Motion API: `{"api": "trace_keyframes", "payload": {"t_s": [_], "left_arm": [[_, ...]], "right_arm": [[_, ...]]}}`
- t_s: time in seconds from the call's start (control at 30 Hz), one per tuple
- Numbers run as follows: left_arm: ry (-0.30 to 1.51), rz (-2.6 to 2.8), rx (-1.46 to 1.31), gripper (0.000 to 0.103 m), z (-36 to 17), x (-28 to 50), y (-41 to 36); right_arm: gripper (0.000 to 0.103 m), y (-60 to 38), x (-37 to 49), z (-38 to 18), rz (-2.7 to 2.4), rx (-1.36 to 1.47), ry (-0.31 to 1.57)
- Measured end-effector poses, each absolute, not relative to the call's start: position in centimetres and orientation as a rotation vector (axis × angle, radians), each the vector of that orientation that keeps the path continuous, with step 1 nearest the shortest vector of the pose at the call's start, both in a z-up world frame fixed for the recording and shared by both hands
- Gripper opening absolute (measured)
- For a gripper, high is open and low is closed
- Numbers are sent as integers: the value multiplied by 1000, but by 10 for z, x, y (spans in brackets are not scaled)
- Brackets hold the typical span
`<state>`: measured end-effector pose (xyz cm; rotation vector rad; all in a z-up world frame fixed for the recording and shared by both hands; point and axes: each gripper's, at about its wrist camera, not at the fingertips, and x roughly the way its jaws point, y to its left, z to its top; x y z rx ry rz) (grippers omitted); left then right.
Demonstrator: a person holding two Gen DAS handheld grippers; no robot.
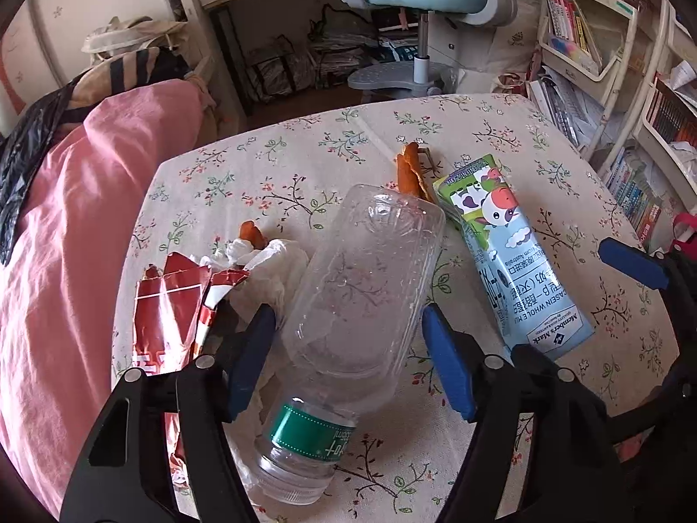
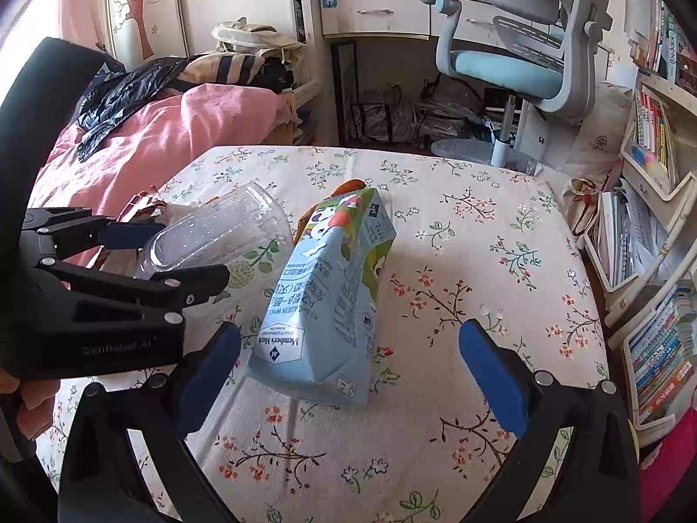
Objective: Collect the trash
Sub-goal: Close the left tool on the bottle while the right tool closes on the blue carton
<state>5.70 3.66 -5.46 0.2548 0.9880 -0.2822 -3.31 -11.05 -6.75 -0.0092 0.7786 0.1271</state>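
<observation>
We note a clear, glossy plastic bottle (image 1: 361, 279) with a green paper-like band. The milk carton (image 1: 509, 253) looks like smooth printed card, slightly shiny. The red snack wrapper (image 1: 174, 305) is crinkled foil. The floral tablecloth (image 1: 544, 148) is matt woven cloth. Gripper pads (image 1: 448, 366) look matt blue, foam-like.

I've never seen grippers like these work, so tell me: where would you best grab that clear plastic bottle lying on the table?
Across its smooth round body, above the green label. The clear plastic bottle lies on its side, so coming down from above with a finger on each flank suits it; the left gripper already straddles it there.
</observation>
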Motion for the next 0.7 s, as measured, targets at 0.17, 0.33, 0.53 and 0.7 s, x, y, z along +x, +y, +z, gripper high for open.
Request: {"api": "trace_keyframes", "payload": {"t_s": [0.17,0.33,0.53,0.7], "left_arm": [[1029,-315,186,60,-56,62,38],[1093,-386,63,57,-55,58,49],[1092,-374,135,58,-55,41,36],[1054,-320,169,58,-54,34,25]], "right_arm": [[51,-114,-23,-72,142,-19,829],[41,-138,-39,-67,174,26,899],[42,-151,-68,-65,190,13,959],[70,-142,-61,-64,162,3,911]]}}
